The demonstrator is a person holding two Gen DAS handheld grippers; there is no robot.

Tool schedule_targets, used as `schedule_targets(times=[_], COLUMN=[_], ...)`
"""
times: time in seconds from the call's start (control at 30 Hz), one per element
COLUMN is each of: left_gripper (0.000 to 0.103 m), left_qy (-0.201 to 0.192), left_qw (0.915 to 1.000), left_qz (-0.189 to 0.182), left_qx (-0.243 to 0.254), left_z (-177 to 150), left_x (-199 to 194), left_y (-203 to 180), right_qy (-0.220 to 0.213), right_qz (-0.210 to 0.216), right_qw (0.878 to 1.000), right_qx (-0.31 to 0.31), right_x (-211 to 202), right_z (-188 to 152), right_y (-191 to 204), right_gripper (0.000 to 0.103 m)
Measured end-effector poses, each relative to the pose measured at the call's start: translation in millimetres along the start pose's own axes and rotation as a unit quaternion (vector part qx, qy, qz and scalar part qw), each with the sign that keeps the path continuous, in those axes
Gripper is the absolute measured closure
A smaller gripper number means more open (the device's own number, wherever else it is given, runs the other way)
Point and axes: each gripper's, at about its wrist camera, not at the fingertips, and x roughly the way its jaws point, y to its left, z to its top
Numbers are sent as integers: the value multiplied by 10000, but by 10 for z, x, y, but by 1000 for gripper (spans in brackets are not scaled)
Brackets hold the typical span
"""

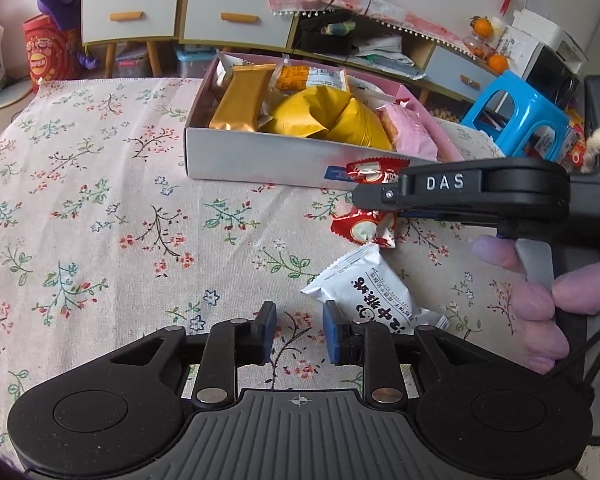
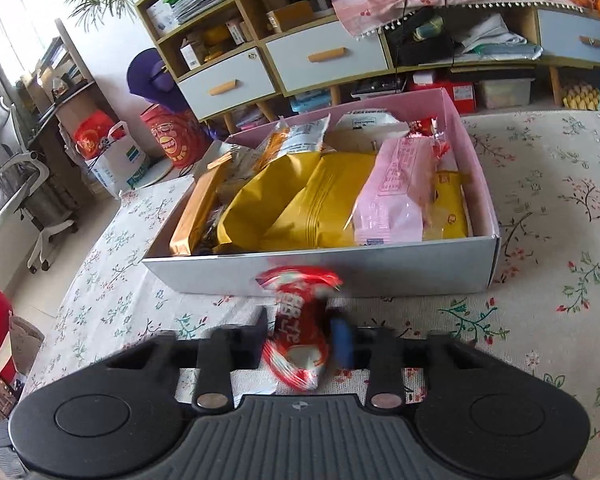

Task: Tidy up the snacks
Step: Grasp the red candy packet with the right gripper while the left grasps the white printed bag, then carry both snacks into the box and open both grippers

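Note:
My right gripper (image 2: 300, 338) is shut on a red-and-white snack packet (image 2: 296, 312), held by its middle just in front of the box. In the left wrist view that gripper (image 1: 366, 196) reaches in from the right, and the red packet (image 1: 362, 232) shows above and below its finger. An open box (image 2: 380, 276), white outside and pink inside, holds gold, yellow and pink snack bags. A white snack packet (image 1: 360, 292) lies on the floral cloth beside the right finger of my left gripper (image 1: 300, 332), whose jaws stand slightly apart with nothing between them.
The floral tablecloth (image 1: 120, 200) covers the table, with bare cloth left of the box (image 1: 260, 156). A person's hand (image 1: 540, 308) grips the right tool's handle. A blue stool (image 1: 516, 108) and drawer cabinets (image 2: 324, 56) stand beyond the table's far edge.

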Motion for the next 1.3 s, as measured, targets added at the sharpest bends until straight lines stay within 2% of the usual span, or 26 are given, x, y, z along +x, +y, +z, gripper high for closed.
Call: schedule_targets(times=[0.1,0.17,0.37,0.57,0.8,1.0,1.07,1.13,1.3], left_gripper=[70,56,35,28,27,30,50,59,60], left_qy=[34,11,-124,-91,55,-78,-119,-155,-214], left_qw=[9999,9999,9994,9994,10000,9997,9995,9993,9992], left_qz=[-1,5,-6,-130,6,107,196,217,260], left_qx=[-96,-159,-324,-312,-17,216,226,249,227], left_z=[16,23,61,88,9,-51,-55,-43,-30], left_x=[0,-3,-30,23,172,163,151,143,124], left_y=[-10,-19,-103,-302,-553,-584,-566,-533,-449], right_qy=[-59,-107,-227,-304,-300,-229,-220,-211,-186], right_qz=[-20,-31,-128,-266,-292,-308,-314,-328,-346], right_qw=[10000,9999,9997,9991,9990,9989,9989,9989,9988], right_qx=[-9,24,-27,-111,-168,-273,-277,-274,-285], right_x=[-58,-106,-239,-319,-343,-322,-315,-312,-304], right_z=[5,17,34,33,43,11,10,4,-9], right_y=[-19,-48,-117,-182,-198,-156,-158,-154,-156], right_gripper=[89,89,89,89,89,89,89,89,89])
